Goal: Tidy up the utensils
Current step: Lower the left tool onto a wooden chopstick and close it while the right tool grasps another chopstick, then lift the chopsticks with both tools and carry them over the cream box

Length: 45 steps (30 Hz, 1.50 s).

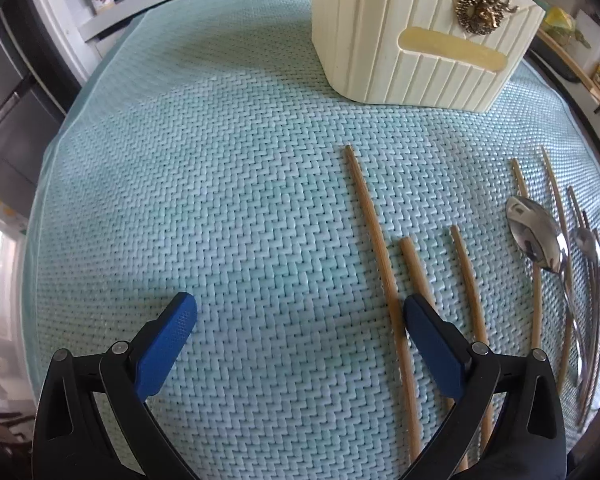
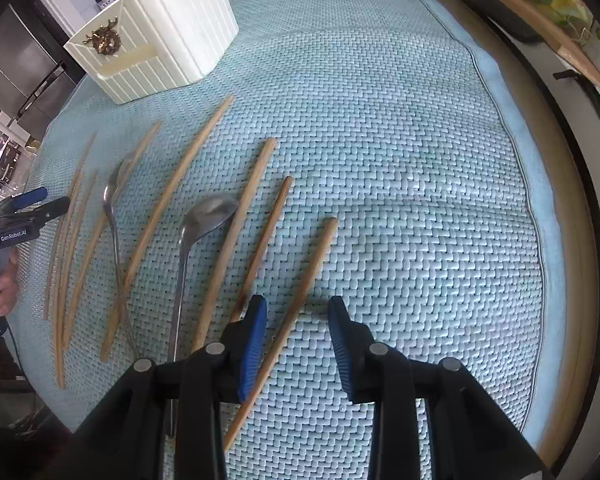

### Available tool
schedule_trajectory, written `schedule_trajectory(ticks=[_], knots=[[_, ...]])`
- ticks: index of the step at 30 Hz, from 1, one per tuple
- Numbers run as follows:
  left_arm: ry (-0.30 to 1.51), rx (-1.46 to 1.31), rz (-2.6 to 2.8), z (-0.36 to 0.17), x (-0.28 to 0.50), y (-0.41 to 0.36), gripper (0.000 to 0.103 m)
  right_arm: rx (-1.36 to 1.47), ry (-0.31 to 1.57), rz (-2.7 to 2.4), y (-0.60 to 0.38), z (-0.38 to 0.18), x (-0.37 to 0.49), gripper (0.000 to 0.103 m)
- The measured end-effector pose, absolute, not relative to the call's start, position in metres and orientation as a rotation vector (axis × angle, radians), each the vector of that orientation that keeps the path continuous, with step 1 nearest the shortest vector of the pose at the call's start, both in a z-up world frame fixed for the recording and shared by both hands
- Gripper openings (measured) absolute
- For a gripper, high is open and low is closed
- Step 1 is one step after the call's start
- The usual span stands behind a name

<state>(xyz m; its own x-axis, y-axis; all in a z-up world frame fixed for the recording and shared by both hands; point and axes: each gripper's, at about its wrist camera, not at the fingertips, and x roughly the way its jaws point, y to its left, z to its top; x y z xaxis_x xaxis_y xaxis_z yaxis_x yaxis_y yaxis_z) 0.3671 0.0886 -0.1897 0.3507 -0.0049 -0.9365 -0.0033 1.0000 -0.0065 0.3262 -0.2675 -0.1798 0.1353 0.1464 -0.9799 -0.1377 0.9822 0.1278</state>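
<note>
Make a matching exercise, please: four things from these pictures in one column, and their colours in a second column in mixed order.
Things:
1. utensil holder
2. chopstick
3. spoon
4. woven mat

Colours:
a. silver metal
b. pale blue-green
c. cream with a gold ornament
d. light brown wood

Pairs: 1-c, 2-d, 3-a, 4-b

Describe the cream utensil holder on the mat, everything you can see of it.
The utensil holder is a cream, plastic-looking container with vertically ribbed walls and rounded corners. Its front carries a gold, wreath-like ornament above a yellowish label strip. It stands upright at the far end of the woven teal mat, beyond the loose chopsticks and spoons, touching none of them. Neither gripper touches it. Its top is cut off in both views, so its contents cannot be seen.
</note>
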Motion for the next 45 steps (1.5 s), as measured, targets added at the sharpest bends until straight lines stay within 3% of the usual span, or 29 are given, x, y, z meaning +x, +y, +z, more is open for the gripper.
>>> schedule_trajectory(ticks=[7,10,12,13,18,20,23,29,45], knots=[[1.282,-0.02,0.008,-0.192,0.422,0.106,0.102,0.066,1.469,0.136,-0.271,-0.18,0.367,0.033],[1.317,-0.018,0.011,-0.191,0.443,0.111,0.097,-0.004,1.454,0.117,-0.262,-0.179,0.379,0.025],[1.33,-0.001,-0.003,-0.186,0.452,0.109,0.085,-0.058,1.437,0.097,-0.248,-0.18,0.39,0.011],[1.338,0.008,-0.018,-0.184,0.457,0.106,0.073,-0.065,1.428,0.091,-0.244,-0.18,0.394,0.011],[1.358,0.05,-0.058,-0.181,0.466,0.089,0.039,-0.048,1.418,0.105,-0.246,-0.179,0.387,0.006],[1.352,0.05,-0.074,-0.18,0.468,0.085,0.019,-0.017,1.407,0.116,-0.253,-0.179,0.382,0.006],[1.34,0.054,-0.073,-0.18,0.469,0.081,0.005,0.026,1.393,0.143,-0.258,-0.178,0.381,0.006],[1.282,-0.079,-0.088,-0.166,0.445,0.103,0.003,0.134,1.3,0.199,-0.273,-0.142,0.375,0.006],[0.898,-0.181,-0.163,-0.022,0.327,0.105,0.003,0.135,0.94,0.324,-0.283,-0.023,0.29,0.006]])
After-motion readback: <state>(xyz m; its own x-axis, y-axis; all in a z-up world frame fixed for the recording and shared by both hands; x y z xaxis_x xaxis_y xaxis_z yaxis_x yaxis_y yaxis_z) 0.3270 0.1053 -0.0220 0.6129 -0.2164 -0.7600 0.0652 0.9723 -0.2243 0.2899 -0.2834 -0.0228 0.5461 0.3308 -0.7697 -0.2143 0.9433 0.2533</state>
